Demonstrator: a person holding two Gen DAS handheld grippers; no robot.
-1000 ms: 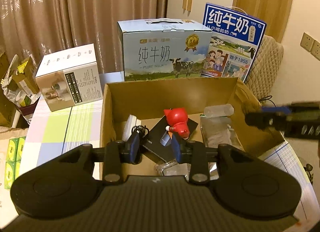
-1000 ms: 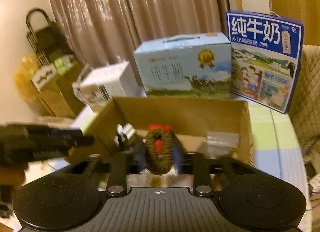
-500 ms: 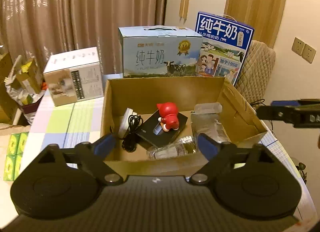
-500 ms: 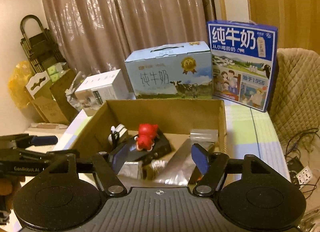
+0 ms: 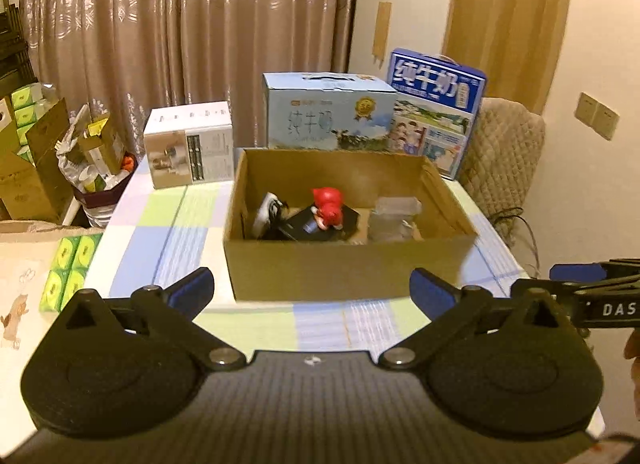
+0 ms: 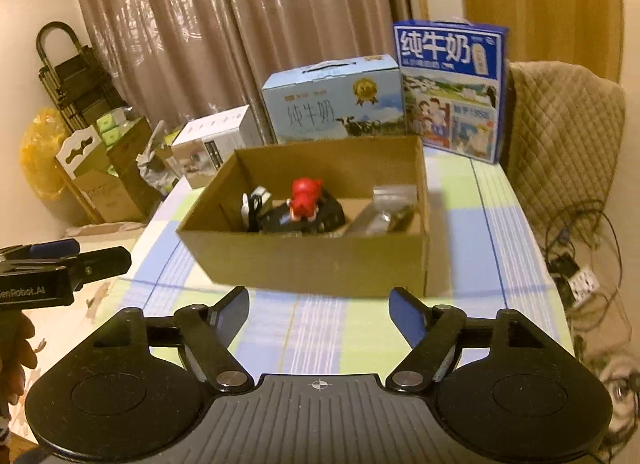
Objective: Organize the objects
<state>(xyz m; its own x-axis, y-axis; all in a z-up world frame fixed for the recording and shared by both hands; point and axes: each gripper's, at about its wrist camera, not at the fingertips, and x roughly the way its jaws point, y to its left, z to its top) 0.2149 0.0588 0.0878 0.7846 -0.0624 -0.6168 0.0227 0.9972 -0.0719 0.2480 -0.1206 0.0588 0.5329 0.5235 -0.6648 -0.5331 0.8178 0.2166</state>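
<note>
An open cardboard box [image 5: 348, 268] [image 6: 312, 264] stands on the checked tablecloth. Inside lie a red toy figure [image 5: 329, 208] [image 6: 305, 199] on a black flat case [image 5: 308, 225], a white charger with black cable [image 5: 269, 211] [image 6: 252, 205] and clear plastic bags [image 5: 394, 219] [image 6: 384, 215]. My left gripper [image 5: 312, 290] is open and empty, held back in front of the box. My right gripper [image 6: 318, 306] is also open and empty, short of the box's near wall. Each gripper shows at the edge of the other's view.
Behind the box stand a light blue milk carton [image 5: 330, 115], a dark blue milk carton [image 5: 436, 107] and a white appliance box [image 5: 190, 143]. Green tissue packs [image 5: 68, 272] lie left. A padded chair [image 6: 560, 131] and cables [image 6: 576, 248] are to the right; curtains hang behind.
Both grippers opened and pulled back out of the box. The right one let go of the brown cord bundle it held a second ago; the bundle is not clearly seen now.
</note>
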